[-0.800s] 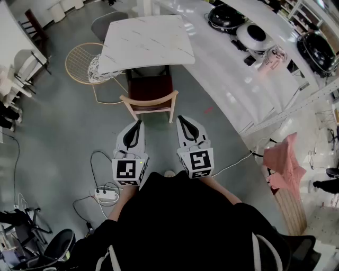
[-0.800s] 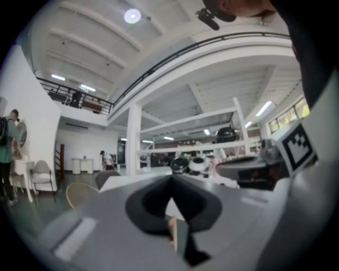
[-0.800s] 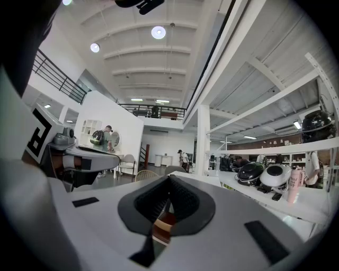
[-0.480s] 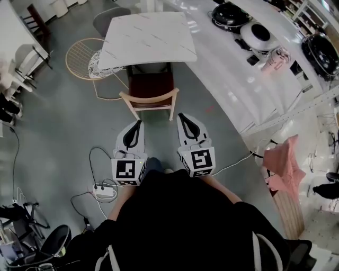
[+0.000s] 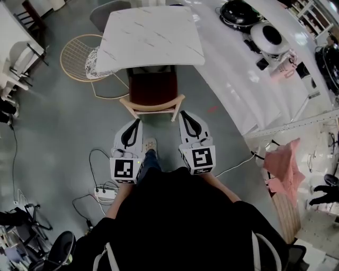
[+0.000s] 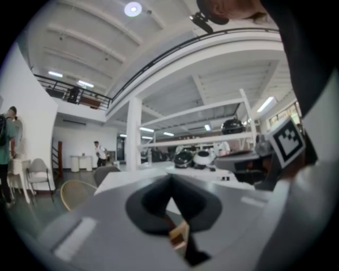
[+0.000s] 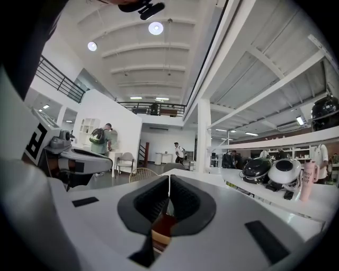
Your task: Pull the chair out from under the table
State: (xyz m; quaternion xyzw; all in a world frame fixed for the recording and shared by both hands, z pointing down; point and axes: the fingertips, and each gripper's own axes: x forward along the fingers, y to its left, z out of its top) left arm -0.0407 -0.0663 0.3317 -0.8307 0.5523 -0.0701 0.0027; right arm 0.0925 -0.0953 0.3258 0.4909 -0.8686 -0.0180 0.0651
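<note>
The chair (image 5: 152, 91) stands with its seat front tucked under the white table (image 5: 151, 32). Its wooden backrest is just ahead of both sets of fingertips, seemingly not touching them. The left gripper (image 5: 139, 122) and right gripper (image 5: 183, 113) sit near the backrest's two ends, jaws pressed together, holding nothing

- The floor (image 5: 63, 132) was plain grey, and a white power strip (image 5: 106, 193) lay on it with cables trailing.
- A long white counter (image 5: 233, 90) curved along the right, carrying round black and white appliances (image 5: 270, 36).
- A cream wire chair (image 5: 79, 55) and a grey chair (image 5: 106, 13) stood at the far left.
- Overhead was a white ribbed ceiling (image 7: 137, 53) with round lights (image 7: 155, 28) — and a railed mezzanine (image 7: 58, 79) near a white column (image 7: 203, 135).
</note>
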